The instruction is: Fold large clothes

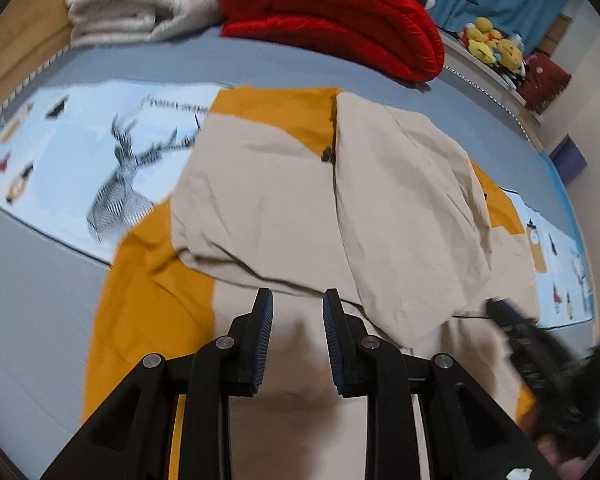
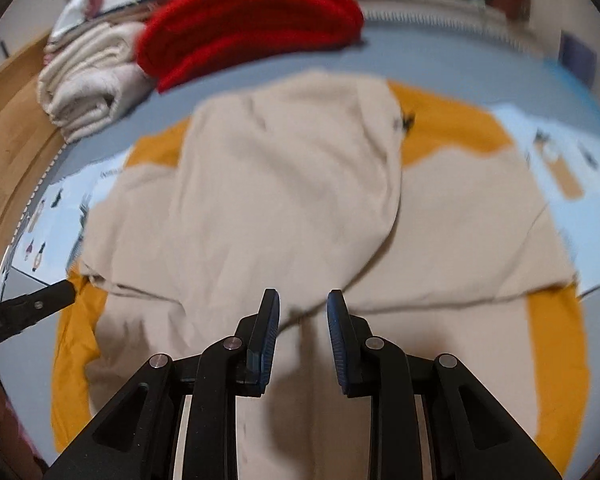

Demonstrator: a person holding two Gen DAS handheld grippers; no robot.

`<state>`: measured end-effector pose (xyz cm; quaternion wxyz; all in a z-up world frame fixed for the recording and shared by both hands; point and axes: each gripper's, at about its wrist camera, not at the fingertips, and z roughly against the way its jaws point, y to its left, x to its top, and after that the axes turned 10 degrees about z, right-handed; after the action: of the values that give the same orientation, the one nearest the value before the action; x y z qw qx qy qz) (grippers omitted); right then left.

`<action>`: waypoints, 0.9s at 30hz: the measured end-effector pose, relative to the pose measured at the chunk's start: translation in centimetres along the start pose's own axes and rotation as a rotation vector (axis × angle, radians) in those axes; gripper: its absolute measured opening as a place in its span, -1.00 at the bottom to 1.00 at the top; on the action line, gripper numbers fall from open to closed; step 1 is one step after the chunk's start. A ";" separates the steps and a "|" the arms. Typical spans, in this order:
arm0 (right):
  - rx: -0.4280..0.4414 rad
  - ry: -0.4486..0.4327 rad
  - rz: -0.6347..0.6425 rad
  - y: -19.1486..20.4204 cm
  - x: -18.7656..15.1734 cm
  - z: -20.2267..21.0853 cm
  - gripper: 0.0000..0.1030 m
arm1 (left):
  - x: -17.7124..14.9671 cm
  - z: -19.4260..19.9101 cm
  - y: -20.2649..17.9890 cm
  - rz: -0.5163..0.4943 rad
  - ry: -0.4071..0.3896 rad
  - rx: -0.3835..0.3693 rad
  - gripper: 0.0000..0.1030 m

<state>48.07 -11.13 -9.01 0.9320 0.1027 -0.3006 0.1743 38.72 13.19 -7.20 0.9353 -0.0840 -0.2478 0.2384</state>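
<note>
A large beige and mustard-yellow garment (image 1: pixel 300 200) lies spread on the bed, with its two sides folded in over the middle. It also fills the right wrist view (image 2: pixel 284 200). My left gripper (image 1: pixel 298 296) is open and empty, just above the garment's near part. My right gripper (image 2: pixel 303 298) is open and empty above the garment's middle fold. The right gripper also shows blurred at the lower right of the left wrist view (image 1: pixel 540 352). The left gripper's tip shows at the left edge of the right wrist view (image 2: pixel 40 300).
The bed has a grey sheet (image 1: pixel 32 288) with a light blue printed strip (image 1: pixel 100 152). A folded red blanket (image 1: pixel 340 20) and a folded cream blanket (image 1: pixel 132 4) lie at the far side. Plush toys (image 1: pixel 492 44) sit on a ledge beyond. A wooden frame (image 2: pixel 8 120) borders the bed.
</note>
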 end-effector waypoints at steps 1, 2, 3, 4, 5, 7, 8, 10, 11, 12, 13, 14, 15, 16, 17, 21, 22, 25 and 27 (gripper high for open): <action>-0.012 -0.033 0.036 0.1 0.4 1.1 -0.49 | 0.1 0.2 0.0 -0.015 -0.006 0.001 -0.56; -0.023 -0.056 0.061 0.2 0.5 1.8 -0.49 | 0.1 0.6 -0.1 -0.046 -0.020 0.000 -0.56; -0.039 -0.091 0.101 0.2 0.9 3.1 -0.49 | 0.1 0.9 -0.1 -0.069 -0.032 0.000 -0.56; -0.056 -0.123 0.139 0.0 1.2 4.5 -0.49 | 0.1 1.4 -0.2 -0.086 -0.044 0.000 -0.56; -0.065 -0.144 0.159 -0.1 1.2 5.6 -0.49 | 0.3 2.0 -0.1 -0.098 -0.059 -0.005 -0.56; -0.082 -0.211 0.175 -1.1 1.8 8.7 -0.49 | 0.3 3.2 -0.1 -0.109 -0.088 -0.022 -0.56; -0.092 -0.237 0.170 -1.4 2.1 10.2 -0.49 | 0.3 4.5 -0.1 -0.117 -0.117 -0.037 -0.56; -0.114 -0.330 0.147 -2.4 3.2 14.7 -0.49 | -0.1 7.2 -0.1 -0.136 -0.178 -0.051 -0.56; -0.125 -0.380 0.137 -2.8 3.5 17.3 -0.49 | -0.6 8.8 -0.1 -0.150 -0.208 -0.058 -0.56; -0.141 -0.431 0.123 -3.2 3.5 20.0 -0.49 | -1.1 10.6 0.0 -0.164 -0.230 -0.070 -0.56; -0.148 -0.468 0.111 -3.5 3.3 22.0 -0.49 | -1.8 12.3 0.2 -0.174 -0.244 -0.094 -0.56; -0.154 -0.513 0.095 -4.1 2.7 24.6 -0.49 | -2.3 13.5 0.5 -0.177 -0.252 -0.114 -0.56; -0.163 -0.559 0.077 -4.7 1.7 27.3 -0.49 | -3.3 15.5 1.1 -0.186 -0.269 -0.143 -0.56; -0.171 -0.591 0.062 -5.4 0.4 29.9 -0.49 | -4.6 17.5 1.9 -0.202 -0.287 -0.162 -0.56; -0.178 -0.608 0.050 -6.1 -1.0 32.0 -0.49 | -5.4 18.6 2.4 -0.214 -0.298 -0.168 -0.56; -0.196 -0.593 0.028 -8.8 -7.4 37.3 -0.52 | -11.1 23.3 6.9 -0.292 -0.328 -0.152 -0.61; -0.200 -0.577 0.025 -9.2 -9.0 37.8 -0.53 | -11.9 23.6 7.6 -0.298 -0.319 -0.148 -0.66; -0.207 -0.512 -0.010 -11.2 -14.0 38.0 -0.63 | -14.6 23.2 12.1 -0.271 -0.271 -0.147 -0.73; -0.210 -0.434 -0.047 -13.0 -17.3 36.3 -0.63 | -15.4 21.5 14.5 -0.230 -0.228 -0.116 -0.75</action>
<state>20.91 -38.43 8.54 0.8550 0.0473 -0.5077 0.0942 10.24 19.17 0.85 0.9158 -0.0814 -0.3735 0.1228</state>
